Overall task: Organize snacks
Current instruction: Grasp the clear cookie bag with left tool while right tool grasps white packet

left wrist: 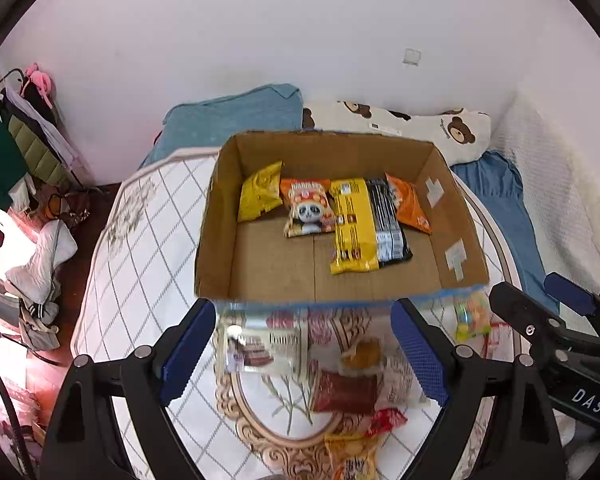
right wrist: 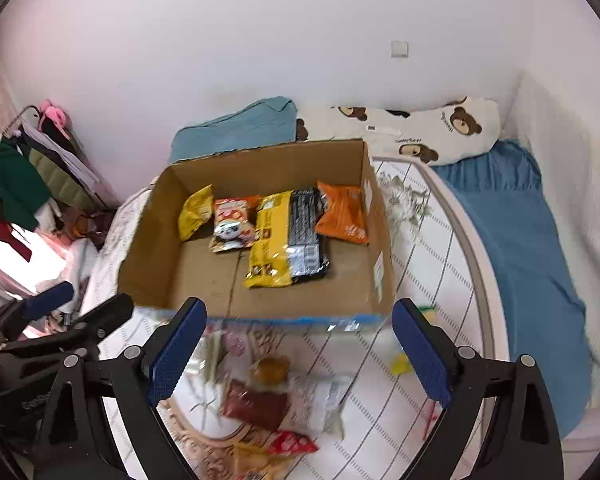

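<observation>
An open cardboard box (left wrist: 260, 272) (right wrist: 168, 268) sits on the mattress. In it lie a yellow bag (left wrist: 260, 192), a panda snack bag (left wrist: 308, 208), a long yellow pack (left wrist: 352, 228), a black pack (left wrist: 388, 224) and an orange bag (left wrist: 410, 208). A clear zip bag of small snacks (left wrist: 340, 360) (right wrist: 268, 388) lies in front of the box, between the fingers of both grippers. My left gripper (left wrist: 304, 356) and right gripper (right wrist: 296, 356) are open, hovering above it. Whether either touches the bag is unclear.
A patterned white mattress (left wrist: 140, 248) carries everything. A small candy packet (left wrist: 470, 316) lies right of the zip bag. Blue and bear-print pillows (right wrist: 420, 132) lie behind the box against the wall. A clothes rack (left wrist: 16, 148) stands at left.
</observation>
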